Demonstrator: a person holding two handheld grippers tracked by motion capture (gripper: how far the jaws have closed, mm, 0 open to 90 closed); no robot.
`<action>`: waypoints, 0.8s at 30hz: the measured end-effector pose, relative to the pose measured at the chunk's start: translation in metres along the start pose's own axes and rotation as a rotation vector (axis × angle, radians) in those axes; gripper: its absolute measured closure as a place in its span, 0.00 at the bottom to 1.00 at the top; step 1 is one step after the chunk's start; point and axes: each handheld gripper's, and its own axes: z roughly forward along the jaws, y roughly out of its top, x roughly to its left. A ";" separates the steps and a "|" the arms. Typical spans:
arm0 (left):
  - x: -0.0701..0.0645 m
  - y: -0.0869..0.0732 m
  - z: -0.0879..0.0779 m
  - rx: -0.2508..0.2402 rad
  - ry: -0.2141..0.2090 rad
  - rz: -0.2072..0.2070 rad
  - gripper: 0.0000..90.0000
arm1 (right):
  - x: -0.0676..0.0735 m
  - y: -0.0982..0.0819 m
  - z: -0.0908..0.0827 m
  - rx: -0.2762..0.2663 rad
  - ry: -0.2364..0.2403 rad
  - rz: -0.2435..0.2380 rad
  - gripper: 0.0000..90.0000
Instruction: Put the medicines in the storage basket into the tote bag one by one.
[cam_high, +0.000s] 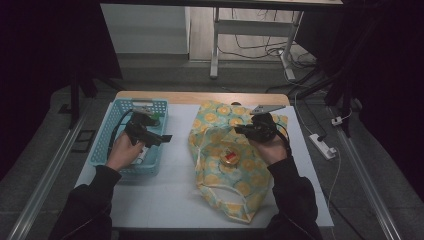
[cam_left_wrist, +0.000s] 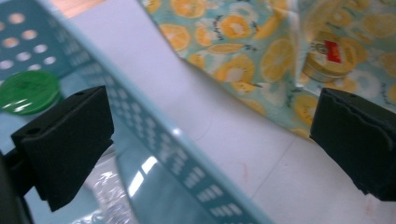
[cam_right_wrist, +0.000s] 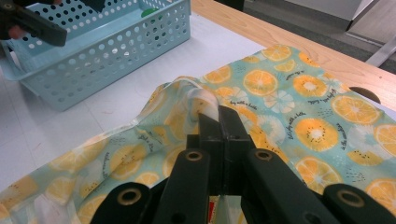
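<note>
My right gripper (cam_right_wrist: 219, 122) is clamped on the bag's (cam_high: 220, 165) edge; my left gripper (cam_left_wrist: 210, 140) gapes wide, empty, over the basket (cam_high: 102, 145) rim. One bag, one basket, one tin (cam_left_wrist: 327, 58).

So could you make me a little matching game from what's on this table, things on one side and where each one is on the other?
Things:
1. round gold tin with a red label
2. round green lid
3. orange-slice patterned cloth bag
4. light blue perforated plastic basket

Places:
A. at the table's left side, under the left gripper
B. inside the basket
C. spread on the white table, its edge pinched by the right gripper
D. lying in the opened bag

Pairs: 1-D, 2-B, 3-C, 4-A
</note>
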 end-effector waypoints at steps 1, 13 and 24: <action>0.003 -0.002 -0.001 -0.001 0.005 -0.008 0.00 | 0.000 0.000 0.000 0.000 0.000 0.001 1.00; 0.032 -0.021 -0.011 0.046 0.074 -0.092 0.00 | 0.001 0.000 0.001 0.006 0.002 -0.002 1.00; 0.048 -0.034 0.001 0.132 0.138 -0.075 0.00 | 0.000 -0.001 0.003 0.012 0.005 0.001 1.00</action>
